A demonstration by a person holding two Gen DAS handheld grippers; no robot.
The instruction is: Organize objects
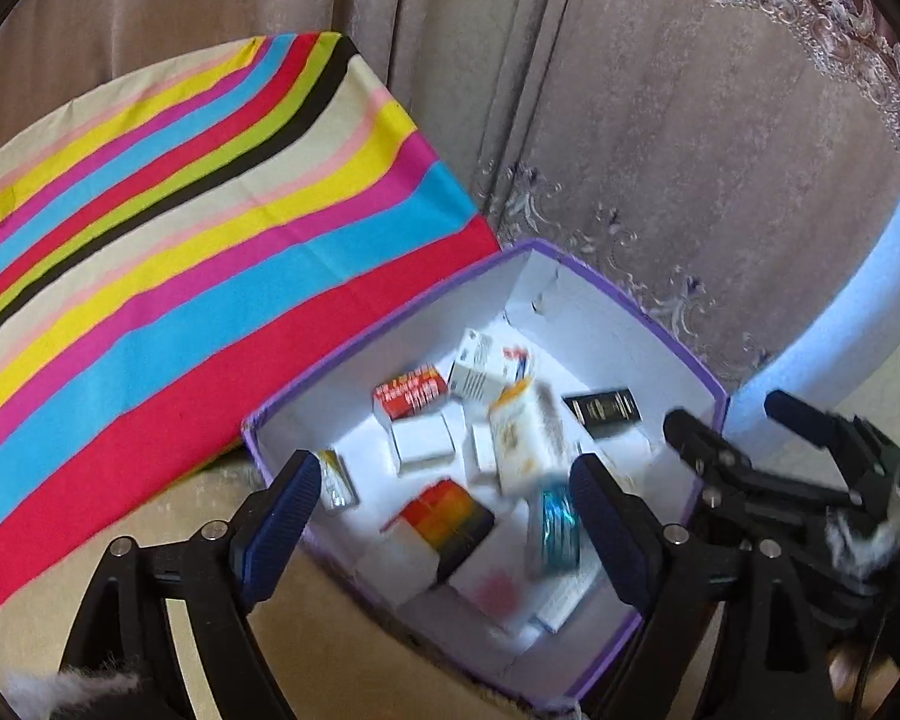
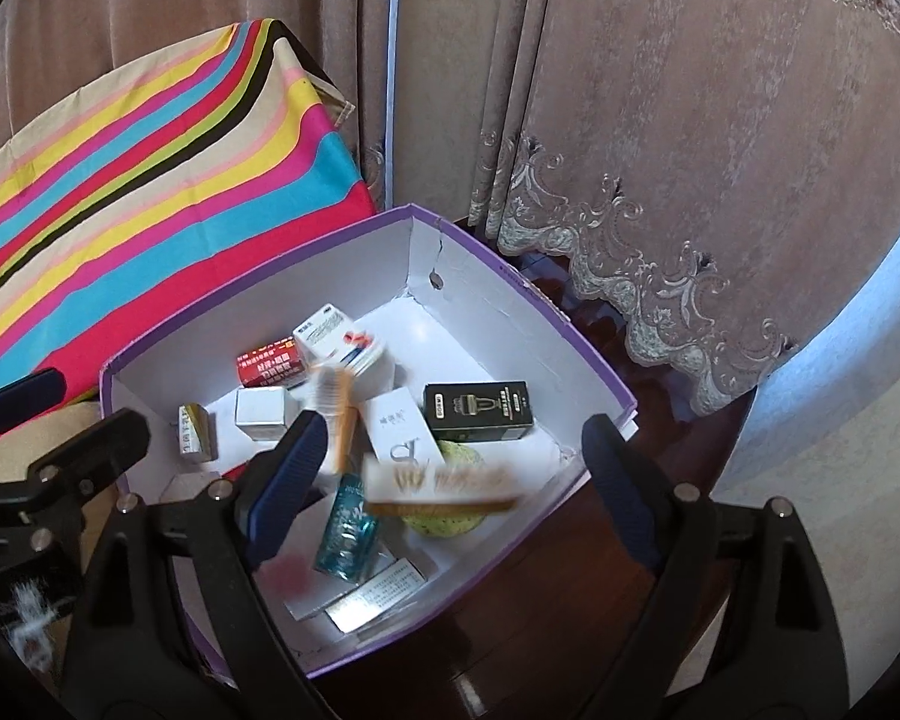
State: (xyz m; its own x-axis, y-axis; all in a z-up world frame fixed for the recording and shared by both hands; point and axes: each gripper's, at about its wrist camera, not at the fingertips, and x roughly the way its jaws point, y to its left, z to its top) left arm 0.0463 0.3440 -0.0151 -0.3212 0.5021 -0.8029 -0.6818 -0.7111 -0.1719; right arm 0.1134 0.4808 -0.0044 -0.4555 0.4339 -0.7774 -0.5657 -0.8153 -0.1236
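Both grippers hung open and empty over a purple cardboard box with a white inside (image 2: 570,336): the left gripper (image 1: 444,516) and the right gripper (image 2: 450,480), each with black arms and blue finger pads spread wide. That box sat at the edge of a dark polished wooden table (image 2: 570,630), beside a cushion with bright multicoloured stripes (image 1: 180,240) and in front of brown embroidered curtains (image 2: 690,120). Inside lay a loose jumble of small packages. Among them, from larger to smaller, were a black carton with green print (image 2: 479,411) near the right wall, a blurred white-and-tan carton (image 2: 444,489) that seemed to be mid-fall, a red carton with white lettering (image 2: 270,367) toward the far wall, and a teal patterned bottle (image 2: 347,531).

Likely risks: the falling carton could bounce, knock the teal bottle, or bury smaller packs. A careless downward reach could catch the box rim and push it off the table edge.
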